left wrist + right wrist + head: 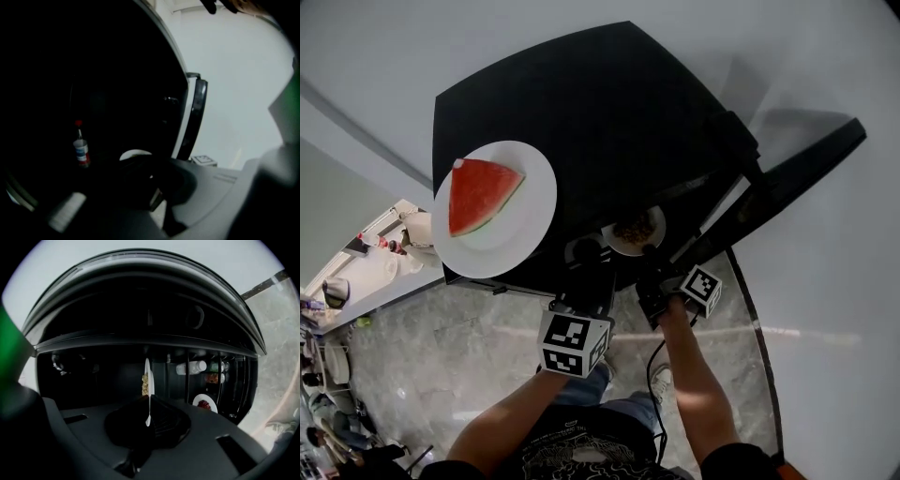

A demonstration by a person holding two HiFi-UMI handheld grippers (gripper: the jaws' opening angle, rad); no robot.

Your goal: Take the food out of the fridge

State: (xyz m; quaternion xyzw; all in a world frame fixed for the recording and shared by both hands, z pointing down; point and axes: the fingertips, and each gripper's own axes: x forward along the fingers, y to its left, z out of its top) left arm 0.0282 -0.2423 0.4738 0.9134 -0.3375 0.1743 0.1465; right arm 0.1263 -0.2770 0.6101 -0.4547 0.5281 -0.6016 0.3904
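Note:
A black fridge (609,112) stands open, seen from above, with its door (787,178) swung out to the right. At its opening sits a small white plate of brownish food (633,232). My right gripper (651,255) is shut on that plate's rim. In the right gripper view the plate (147,380) stands edge-on between the jaws of the right gripper (148,411). My left gripper (585,253) hangs just left of it at the fridge front. In the left gripper view the left gripper (150,183) is too dark to read, with the plate (136,153) behind it.
A large white plate (525,234) with a watermelon slice (480,192) rests on the fridge top. Inside are another plate of red food (204,403), bottles (192,367) and a red-capped bottle (81,151). Marble floor lies below; a counter (375,253) is at the left.

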